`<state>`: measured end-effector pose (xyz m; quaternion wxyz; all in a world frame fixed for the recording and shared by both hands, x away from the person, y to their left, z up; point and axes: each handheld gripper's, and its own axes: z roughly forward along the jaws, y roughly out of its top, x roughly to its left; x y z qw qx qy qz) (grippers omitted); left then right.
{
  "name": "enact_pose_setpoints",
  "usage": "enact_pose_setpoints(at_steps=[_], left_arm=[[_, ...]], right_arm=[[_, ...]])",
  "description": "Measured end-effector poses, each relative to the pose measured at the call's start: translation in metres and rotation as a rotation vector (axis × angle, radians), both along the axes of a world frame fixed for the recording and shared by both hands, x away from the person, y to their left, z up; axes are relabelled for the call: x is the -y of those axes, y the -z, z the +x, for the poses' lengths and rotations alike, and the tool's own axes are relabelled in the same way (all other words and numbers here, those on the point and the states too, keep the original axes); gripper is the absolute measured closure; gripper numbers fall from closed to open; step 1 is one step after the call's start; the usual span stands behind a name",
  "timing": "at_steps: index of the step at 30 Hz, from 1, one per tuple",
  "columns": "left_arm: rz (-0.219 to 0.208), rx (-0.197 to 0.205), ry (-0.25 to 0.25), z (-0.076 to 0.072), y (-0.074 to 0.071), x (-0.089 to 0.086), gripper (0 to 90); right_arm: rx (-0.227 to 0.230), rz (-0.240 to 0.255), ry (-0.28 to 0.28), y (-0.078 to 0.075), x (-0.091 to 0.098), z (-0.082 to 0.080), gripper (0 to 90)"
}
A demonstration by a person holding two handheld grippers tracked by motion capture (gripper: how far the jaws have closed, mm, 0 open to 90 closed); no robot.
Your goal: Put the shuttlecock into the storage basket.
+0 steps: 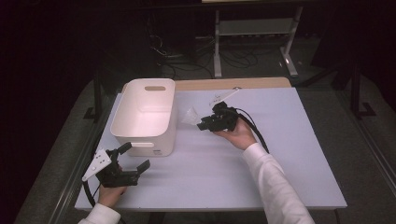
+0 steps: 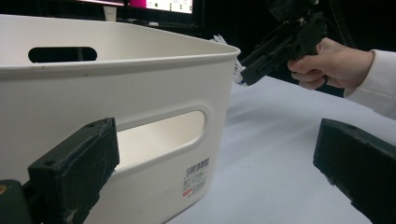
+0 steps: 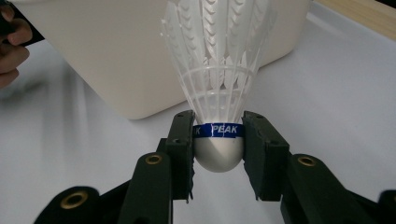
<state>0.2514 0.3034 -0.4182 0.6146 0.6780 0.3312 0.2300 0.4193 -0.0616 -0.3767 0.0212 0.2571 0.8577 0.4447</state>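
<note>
The right gripper (image 3: 218,140) has its two black jaws squeezed on the round white base of a shuttlecock (image 3: 219,84), right at its blue band. The white feathers stick out away from the gripper. The shuttlecock is held up off the pale surface (image 1: 280,154), just beside the white bin (image 1: 145,116). The left gripper (image 1: 135,156) sits near the front of the bin with its jaws wide apart and nothing between them.
</note>
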Motion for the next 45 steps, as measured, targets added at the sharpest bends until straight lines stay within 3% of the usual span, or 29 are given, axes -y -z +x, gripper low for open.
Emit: enact_pose_setpoints(at_steps=[17, 31, 38, 45], left_arm=[[0.000, 0.000, 0.002, 0.000, 0.000, 0.000, 0.0], [0.002, 0.000, -0.002, 0.000, 0.000, 0.000, 0.0], [-0.002, -0.001, -0.002, 0.000, 0.000, 0.000, 0.0], [0.001, 0.003, 0.002, 0.000, 0.000, 0.000, 0.0]], right_arm=[[0.039, 0.001, 0.000, -0.023, -0.001, -0.003, 63.6], [0.045, 0.011, -0.005, -0.035, -0.005, -0.002, 63.6], [0.081, -0.011, -0.025, -0.043, -0.011, -0.001, 63.6], [0.075, 0.000, -0.024, -0.050, -0.017, -0.003, 63.6]])
